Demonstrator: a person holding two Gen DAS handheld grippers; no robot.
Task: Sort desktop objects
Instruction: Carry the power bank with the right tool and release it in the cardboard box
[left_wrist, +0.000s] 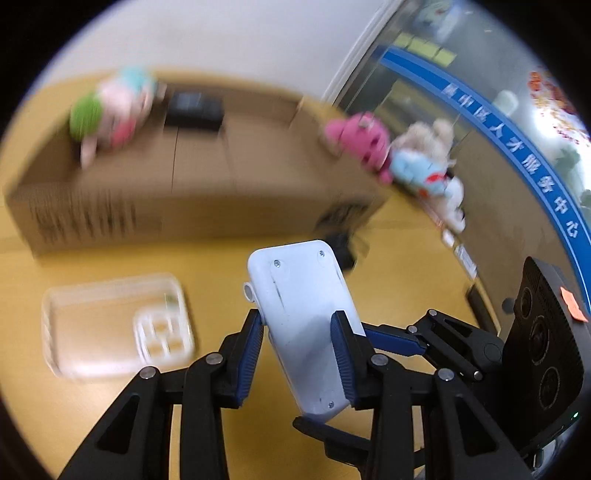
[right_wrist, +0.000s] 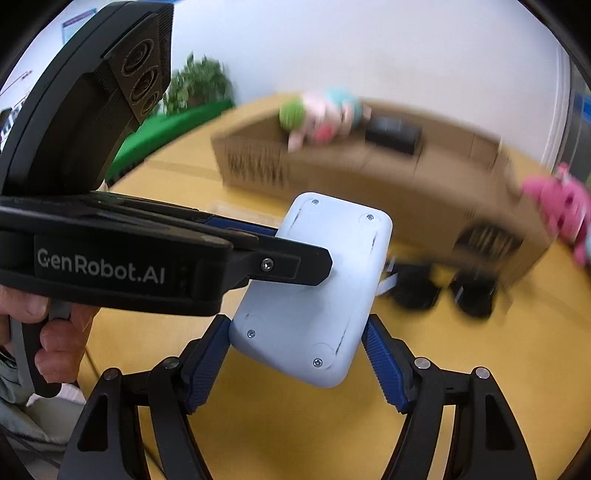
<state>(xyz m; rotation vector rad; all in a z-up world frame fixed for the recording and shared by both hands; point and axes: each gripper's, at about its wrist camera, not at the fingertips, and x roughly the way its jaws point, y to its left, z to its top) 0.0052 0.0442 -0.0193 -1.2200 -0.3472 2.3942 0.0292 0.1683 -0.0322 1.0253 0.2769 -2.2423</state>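
**White device held off the table by both tongs**

I see the yellow table (left_wrist: 110, 266) filling most of both views, blurred. Across its far side lies a long cardboard box (left_wrist: 207, 177), with a soft toy in pink, green and pale blue (left_wrist: 110, 110) and a flat black item (left_wrist: 194, 109) on top near its left end. At the box's right end a pink plush toy (left_wrist: 364, 142) sits beside a blue and cream one (left_wrist: 424, 166). On the near left of the table stands a clear plastic tray (left_wrist: 74, 332) holding a smaller clear container (left_wrist: 162, 336).

The white device (left_wrist: 306, 325), screws showing on its back, is up off the table, tilted, in the middle of the scene. My left tongs (left_wrist: 299, 332) clamp its long sides, blue pads pressed against both edges. My right tongs (right_wrist: 297, 350) hold its near end: the left pad touches the corner, the right pad lies at the opposite edge, though I cannot tell how firmly. A hand (right_wrist: 55, 332) grips the left tool's handle in the right camera's view.
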